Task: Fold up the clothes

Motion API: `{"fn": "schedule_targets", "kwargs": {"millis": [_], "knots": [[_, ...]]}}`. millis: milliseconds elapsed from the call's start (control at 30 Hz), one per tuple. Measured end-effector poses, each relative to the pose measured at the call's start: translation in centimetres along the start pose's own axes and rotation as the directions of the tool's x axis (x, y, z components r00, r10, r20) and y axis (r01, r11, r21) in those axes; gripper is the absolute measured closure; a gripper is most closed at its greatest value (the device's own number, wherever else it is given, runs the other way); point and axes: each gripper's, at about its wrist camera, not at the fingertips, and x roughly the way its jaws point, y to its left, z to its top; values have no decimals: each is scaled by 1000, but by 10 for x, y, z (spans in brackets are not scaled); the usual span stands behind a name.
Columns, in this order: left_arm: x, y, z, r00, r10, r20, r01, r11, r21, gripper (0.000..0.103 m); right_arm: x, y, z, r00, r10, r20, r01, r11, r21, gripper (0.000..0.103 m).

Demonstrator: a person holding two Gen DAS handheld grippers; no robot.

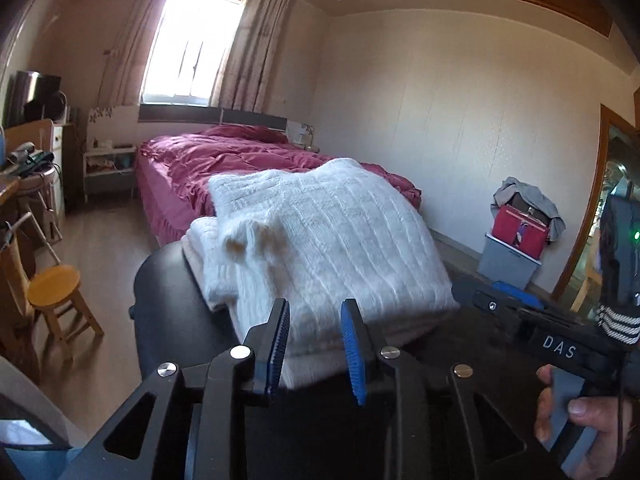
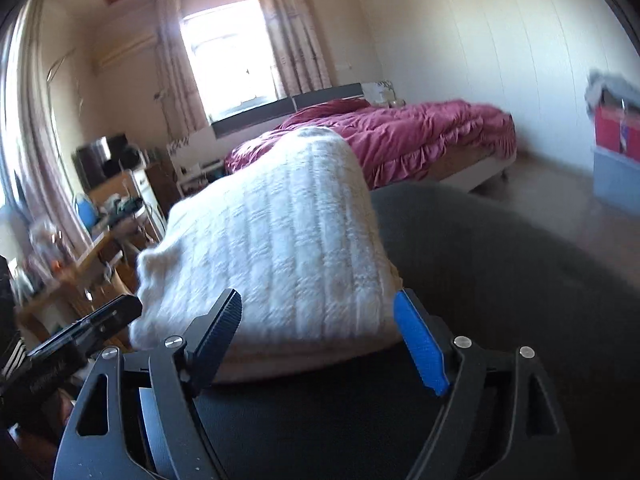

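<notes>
A white knitted garment [image 1: 320,240] lies folded in a thick stack on a black table [image 1: 176,320]. It also shows in the right wrist view [image 2: 280,248], on the same table [image 2: 500,280]. My left gripper [image 1: 316,320] is open and empty, its blue-padded fingers just before the stack's near edge. My right gripper [image 2: 320,320] is open wide and empty, its fingers astride the stack's near edge without gripping it. The right gripper's body [image 1: 560,340], held in a hand, shows at the right of the left wrist view.
A bed with a pink cover [image 1: 248,160] stands behind the table under a window. A small wooden stool [image 1: 56,292] and cluttered furniture are at the left. A grey box with red bags [image 1: 516,240] stands by the right wall.
</notes>
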Motion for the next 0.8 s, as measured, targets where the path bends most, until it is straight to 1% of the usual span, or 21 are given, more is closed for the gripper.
{"fn": "schedule_targets", "kwargs": {"millis": [33,100,133,167,233,300,367,400,600,733,800], "knots": [[-1,-2,-4,1000,22,-16,-22,1000,-11,76,-11,8,-5,999,-54,4,55,998,-44,20],[-4,-5,-12,997,65,-47,-66,997,-32,76,-25,16,-15,990,-139,3,138,986,-94,12],[-6,-7,-16,994,86,-64,-88,995,-42,75,-30,18,-22,988,-157,-8,155,982,-107,10],[-7,-8,-20,991,106,-80,-111,993,-51,75,-32,18,-28,986,-163,-34,159,981,-109,4],[-10,-12,-29,983,147,-113,-156,985,-69,75,-35,17,-39,981,-175,-82,167,981,-103,3],[-13,-15,-37,971,187,-147,-201,976,-86,75,-40,19,-50,982,-169,-90,161,983,-85,3],[-16,-18,-45,957,225,-182,-246,964,-100,75,-45,20,-55,986,-136,-92,131,990,-61,3],[-18,-20,-48,950,250,-185,-270,958,-92,75,-47,21,-56,989,-120,-86,116,992,-51,3],[-39,-32,-50,933,348,-89,-354,934,-59,75,-50,25,-58,993,-98,-68,94,994,-59,2],[-40,-38,-51,923,379,-64,-382,924,-36,75,-51,23,-57,995,-87,-54,86,996,-31,0],[-38,-45,-51,908,415,-51,-415,910,-1,75,-52,20,-56,996,-73,-47,72,997,-12,0]]}}
